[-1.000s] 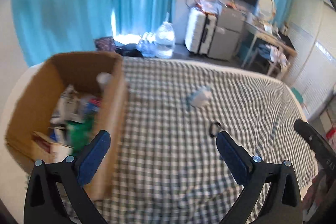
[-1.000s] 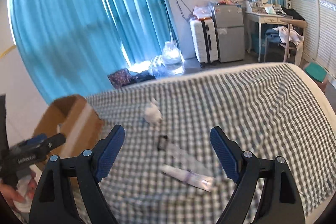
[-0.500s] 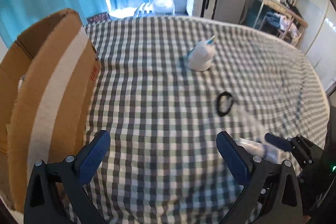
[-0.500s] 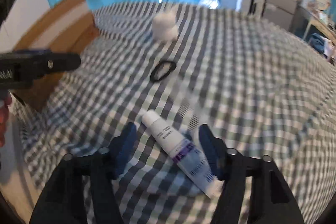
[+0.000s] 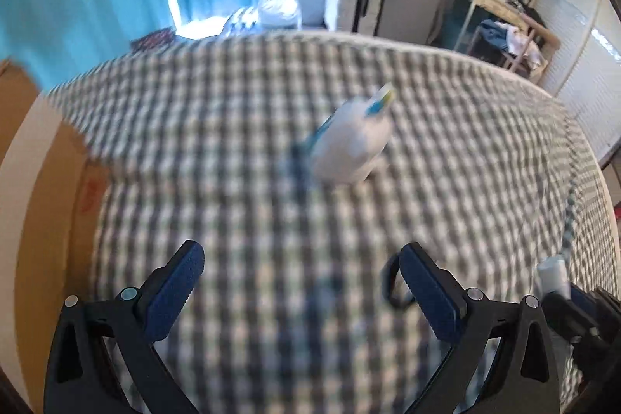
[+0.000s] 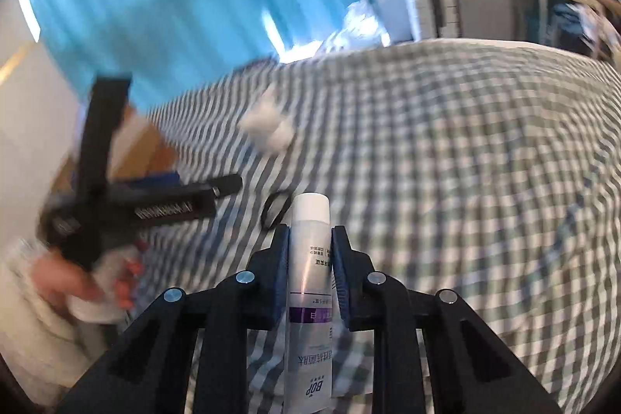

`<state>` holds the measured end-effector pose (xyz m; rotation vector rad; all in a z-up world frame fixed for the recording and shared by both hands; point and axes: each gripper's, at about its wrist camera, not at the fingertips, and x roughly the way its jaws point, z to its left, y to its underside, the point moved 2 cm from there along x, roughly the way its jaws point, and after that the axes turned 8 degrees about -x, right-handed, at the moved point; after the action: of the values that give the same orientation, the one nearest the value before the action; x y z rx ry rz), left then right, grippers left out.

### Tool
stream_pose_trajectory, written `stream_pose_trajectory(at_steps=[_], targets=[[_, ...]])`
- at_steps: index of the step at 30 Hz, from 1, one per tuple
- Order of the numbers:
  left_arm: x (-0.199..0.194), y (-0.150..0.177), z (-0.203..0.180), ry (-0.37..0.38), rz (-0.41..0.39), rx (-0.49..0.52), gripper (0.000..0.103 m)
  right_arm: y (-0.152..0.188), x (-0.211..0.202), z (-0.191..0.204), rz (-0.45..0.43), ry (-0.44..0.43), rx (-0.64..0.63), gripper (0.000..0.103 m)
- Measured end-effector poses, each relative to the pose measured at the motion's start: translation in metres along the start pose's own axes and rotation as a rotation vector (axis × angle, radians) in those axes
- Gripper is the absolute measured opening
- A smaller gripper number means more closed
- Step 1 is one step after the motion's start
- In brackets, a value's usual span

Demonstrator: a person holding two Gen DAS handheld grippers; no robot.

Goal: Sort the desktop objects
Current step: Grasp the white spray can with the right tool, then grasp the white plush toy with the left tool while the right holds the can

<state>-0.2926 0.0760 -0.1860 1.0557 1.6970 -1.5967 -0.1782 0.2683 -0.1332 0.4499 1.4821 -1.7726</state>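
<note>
Right gripper (image 6: 309, 258) fingers clamped the tube (image 6: 310, 282) just below its cap, lifted off the checked counter (image 6: 446, 161). Left gripper (image 5: 299, 282) fingers stood wide, empty. Judgement: keep the squeeze firm and carry level to the box (image 5: 23, 181). Motion blur hid the white object's (image 5: 355, 146) identity; box contents out of view.

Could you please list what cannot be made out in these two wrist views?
- Left wrist: white object, motion blur hides what it is.
- Left wrist: black loop, partly behind a finger.
- Right wrist: tube, lower end cut off by the frame edge.
</note>
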Motion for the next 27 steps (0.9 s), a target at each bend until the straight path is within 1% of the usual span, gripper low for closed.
stream_pose_trajectory(at_steps=[1,2,5,7,8,9,10,11,14,17,20,27], targets=[[0.003,-0.005,-0.004,0.008,-0.013,0.001,0.103,0.002,-0.005,-0.011,-0.016,0.011,0.032,0.021],[0.007,-0.01,-0.008,0.015,-0.029,-0.002,0.103,0.003,-0.006,-0.019,-0.013,0.017,0.05,0.021],[0.02,-0.024,-0.014,0.037,-0.056,-0.033,0.103,0.013,-0.006,-0.04,0.018,0.046,0.111,0.021],[0.035,-0.031,-0.017,0.056,-0.027,-0.045,0.103,0.016,-0.008,-0.05,0.014,0.04,0.15,0.021],[0.042,-0.033,-0.018,0.062,-0.008,-0.048,0.097,0.015,-0.009,-0.052,0.012,0.035,0.158,0.021],[0.049,-0.034,-0.018,0.052,-0.001,-0.05,0.089,0.013,-0.01,-0.053,0.01,0.034,0.16,0.021],[0.054,-0.036,-0.017,0.036,0.007,-0.049,0.084,0.011,-0.01,-0.054,0.005,0.039,0.159,0.021],[0.058,-0.036,-0.016,0.024,0.012,-0.045,0.076,0.011,-0.011,-0.054,0.007,0.036,0.159,0.021],[0.058,-0.038,-0.018,0.019,-0.016,0.0,0.056,0.01,-0.01,-0.056,0.026,0.05,0.154,0.021],[0.053,-0.037,-0.021,0.033,-0.013,0.004,0.056,0.01,-0.009,-0.058,0.029,0.051,0.163,0.021],[0.04,-0.034,-0.02,0.048,-0.022,-0.002,0.056,0.009,-0.014,-0.054,0.026,0.064,0.146,0.021],[-0.015,-0.018,-0.021,0.059,-0.053,0.042,0.056,-0.007,-0.017,-0.035,0.004,0.093,0.093,0.021]])
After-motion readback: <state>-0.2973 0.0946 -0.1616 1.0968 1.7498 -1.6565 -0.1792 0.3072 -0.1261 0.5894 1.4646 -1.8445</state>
